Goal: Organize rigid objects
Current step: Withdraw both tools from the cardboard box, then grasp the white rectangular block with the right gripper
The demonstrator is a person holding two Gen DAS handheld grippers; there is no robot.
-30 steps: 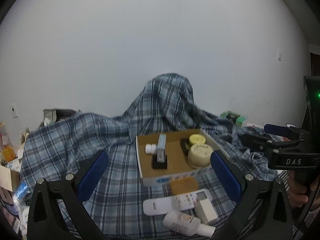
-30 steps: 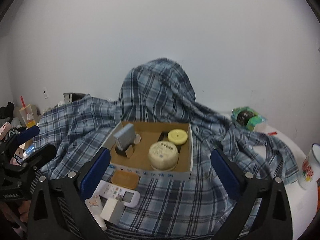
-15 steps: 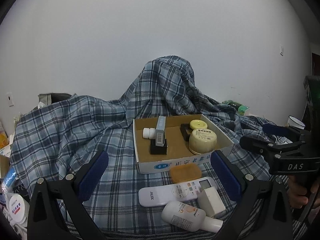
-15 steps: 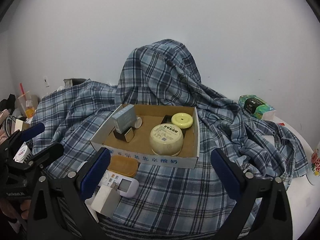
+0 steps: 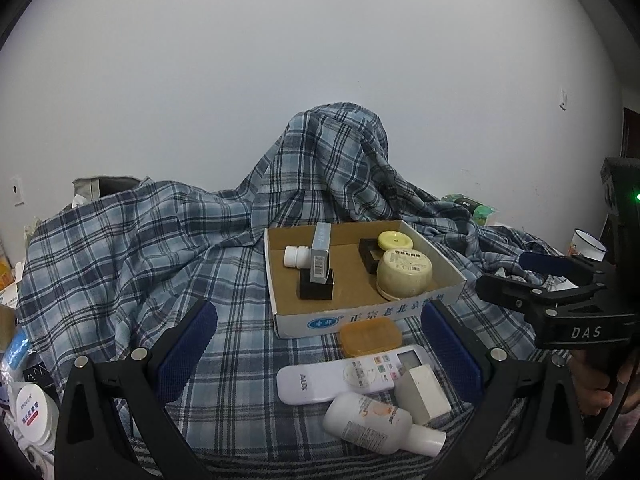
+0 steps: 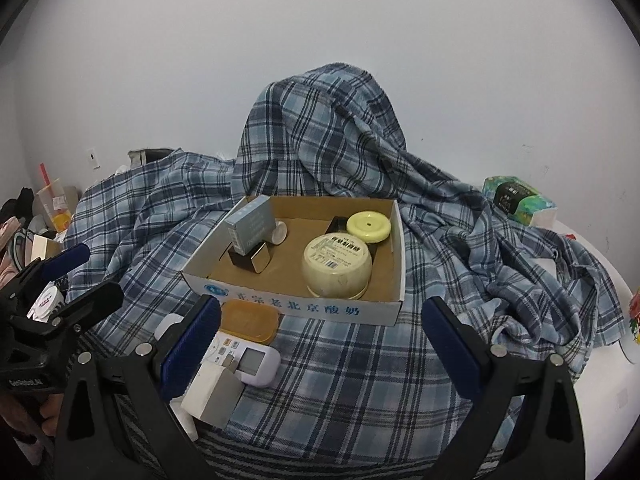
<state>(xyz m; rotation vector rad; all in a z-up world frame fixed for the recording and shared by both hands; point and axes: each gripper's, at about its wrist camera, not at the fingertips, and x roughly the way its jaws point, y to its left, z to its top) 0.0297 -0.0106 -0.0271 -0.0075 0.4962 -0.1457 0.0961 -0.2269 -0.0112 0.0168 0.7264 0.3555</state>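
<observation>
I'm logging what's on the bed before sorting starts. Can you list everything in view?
cardboard box: 1, brown inside, white front, on the plaid cloth
cream jar: 1, cream, in the box, right side
yellow lid: 1, yellow, in the box, behind the jar
grey carton: 1, grey, on a black block in the box
small white bottle: 1, white, lying in the box
orange case: 1, orange, before the box
remote control: 1, white, before the case
white cube: 1, white, beside the remote
lotion bottle: 1, white, lying nearest
plaid cloth: 1, blue
left gripper: open, empty
right gripper: open, empty
</observation>
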